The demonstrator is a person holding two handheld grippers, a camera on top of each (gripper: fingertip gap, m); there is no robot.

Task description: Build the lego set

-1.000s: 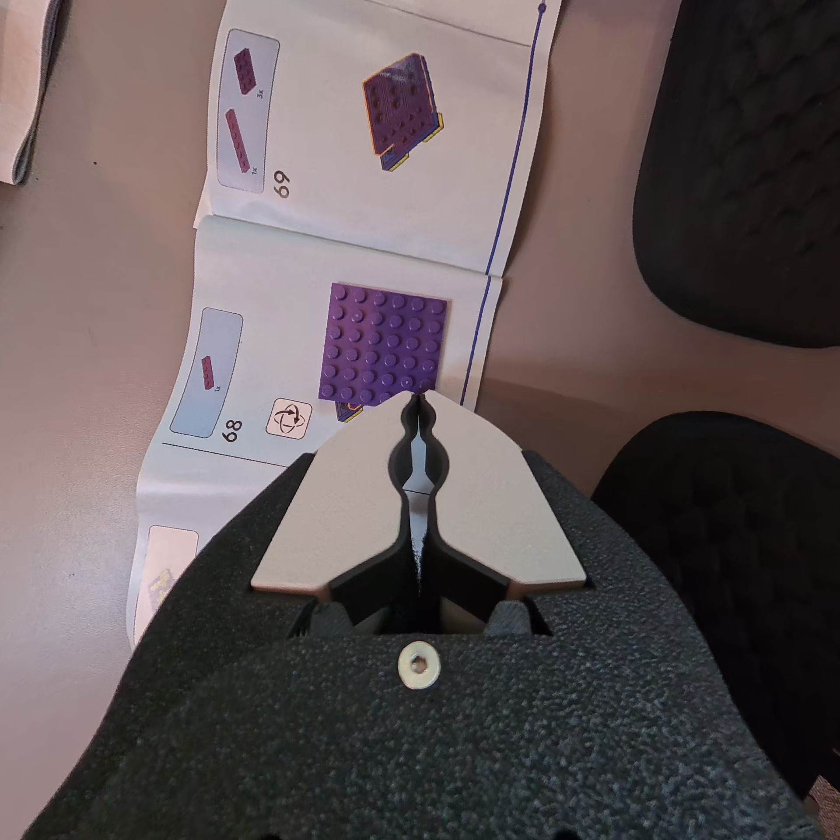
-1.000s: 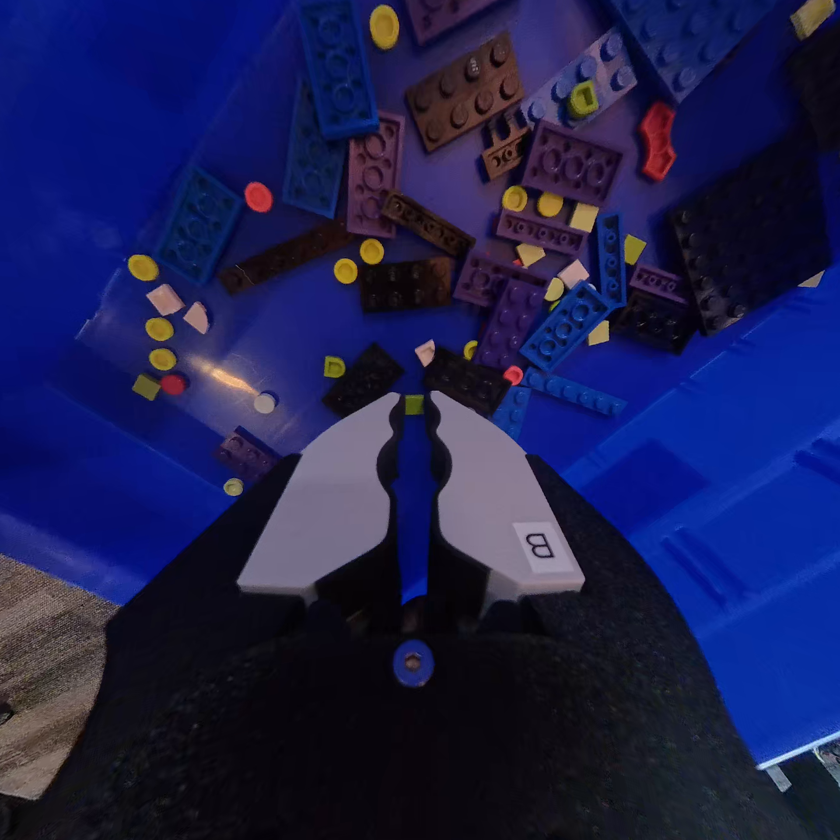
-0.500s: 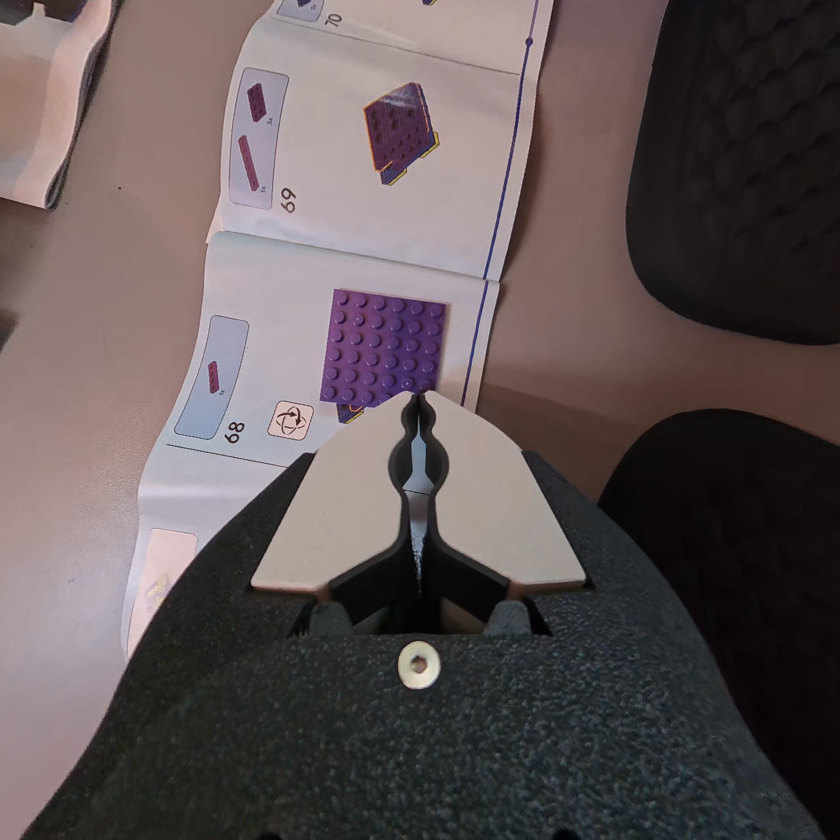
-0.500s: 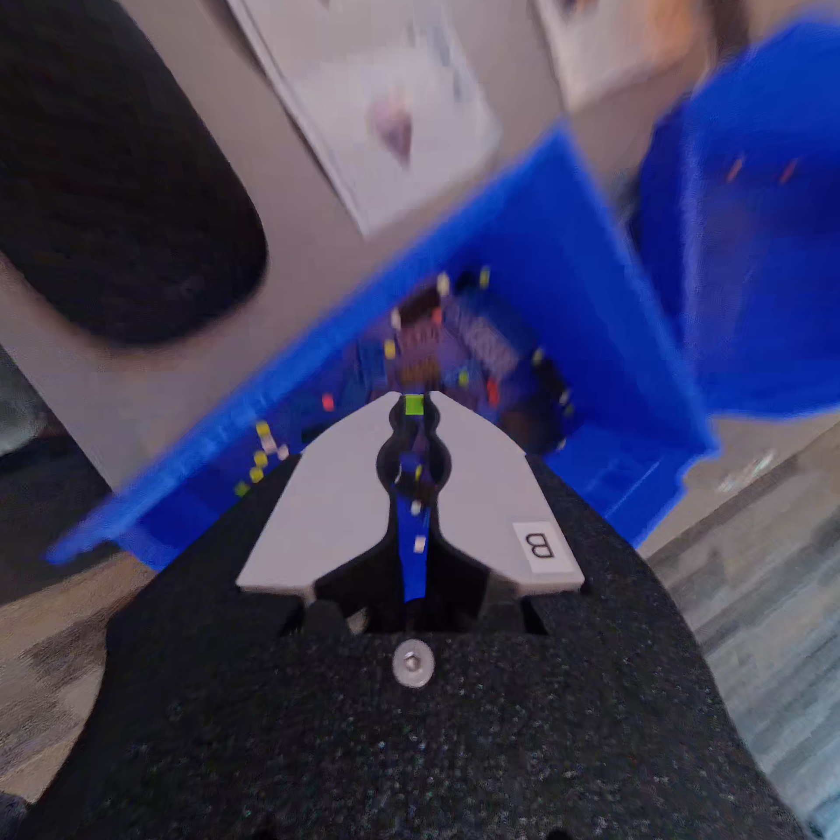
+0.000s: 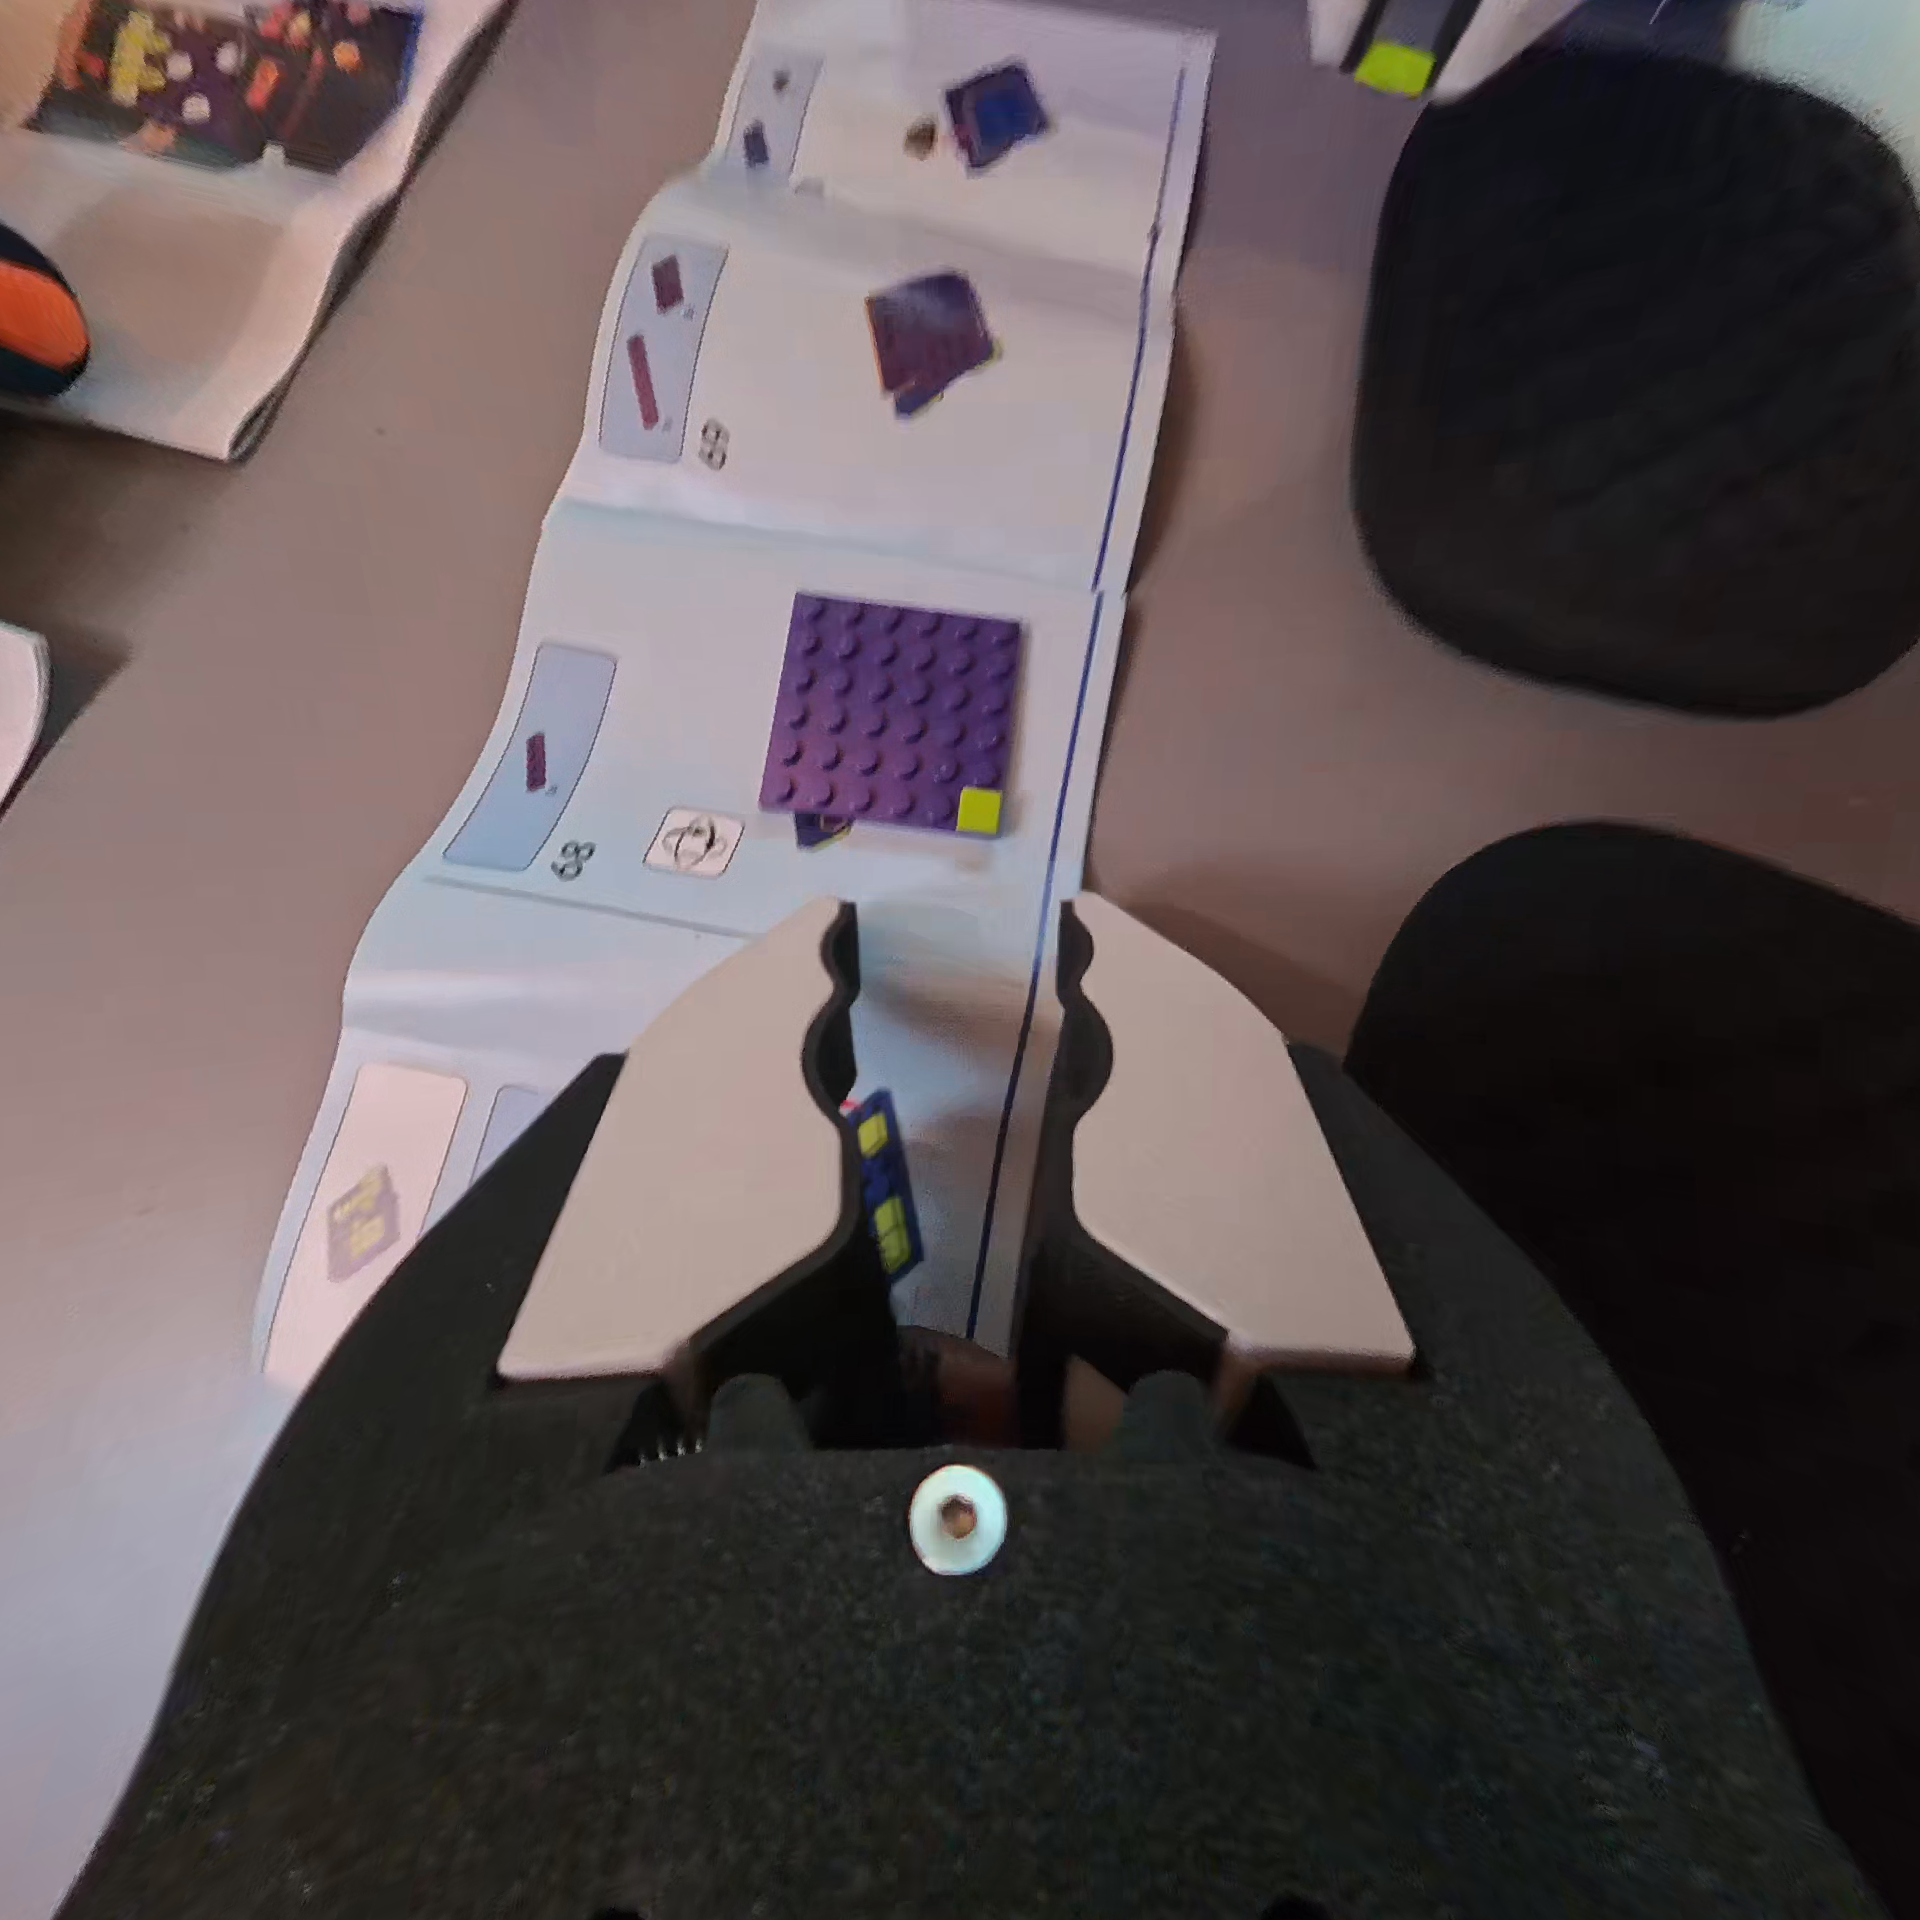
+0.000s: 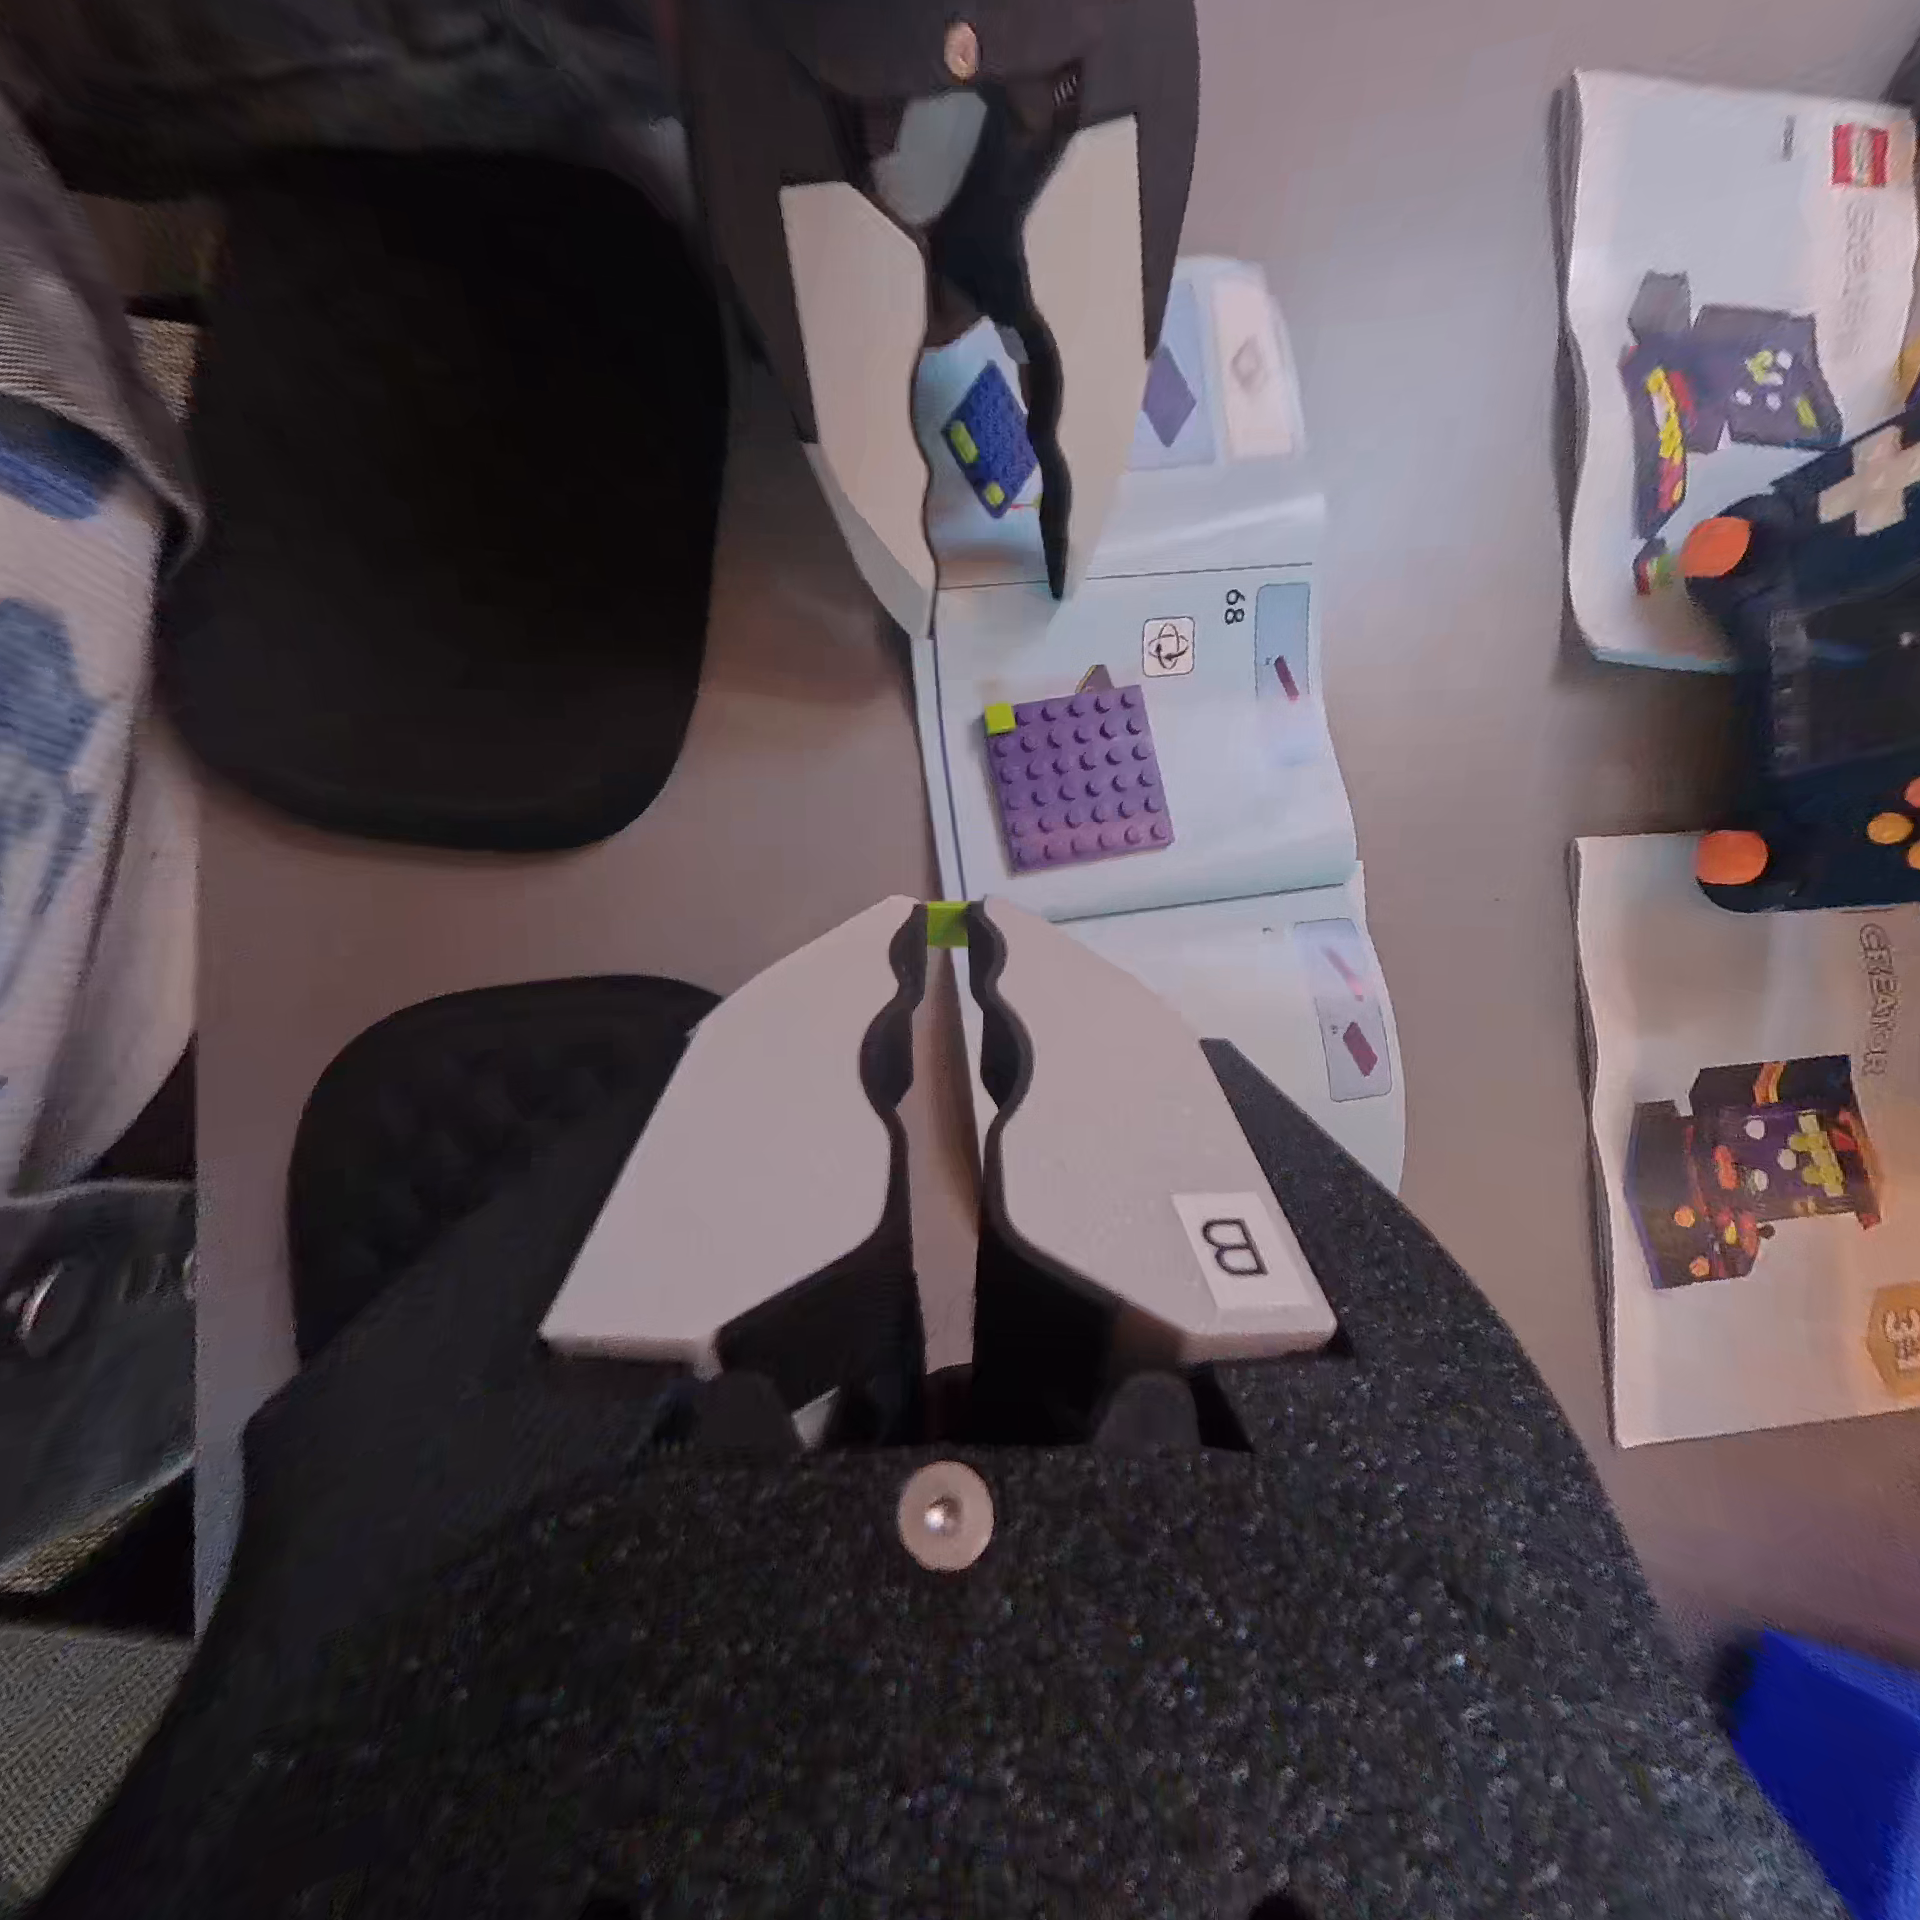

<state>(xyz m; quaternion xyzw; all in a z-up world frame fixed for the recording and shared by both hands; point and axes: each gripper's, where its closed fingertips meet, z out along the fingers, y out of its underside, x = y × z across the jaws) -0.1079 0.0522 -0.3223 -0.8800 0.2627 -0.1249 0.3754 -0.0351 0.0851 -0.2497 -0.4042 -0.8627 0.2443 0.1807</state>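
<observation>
A purple studded plate [image 5: 894, 717] lies on the unfolded instruction sheet [image 5: 727, 520], with a small lime tile [image 5: 979, 810] on its near right corner. My left gripper [image 5: 956, 920] is open and empty, just short of the plate. My right gripper [image 6: 945, 914] is shut on a second lime tile [image 6: 945, 925], close to the plate [image 6: 1081, 779] and apart from it. That view also shows the tile on the plate's corner [image 6: 1000, 717] and the left gripper [image 6: 995, 587] opposite. The held tile shows at the top right of the left wrist view [image 5: 1392, 62].
Two black padded seats [image 5: 1631, 364] [image 5: 1662, 1143] flank the sheet on one side. Two booklets [image 6: 1714, 364] [image 6: 1745, 1195] and a dark brick-built controller with orange buttons [image 6: 1818, 675] lie on the other side. A blue bin corner [image 6: 1829, 1745] shows near the right gripper. There is about 11 cm between the tips of the two grippers.
My left gripper has opened and drawn back from the plate, so the lime tile on its corner now shows. My right gripper has left the blue bin with its lime tile and come beside the plate.
</observation>
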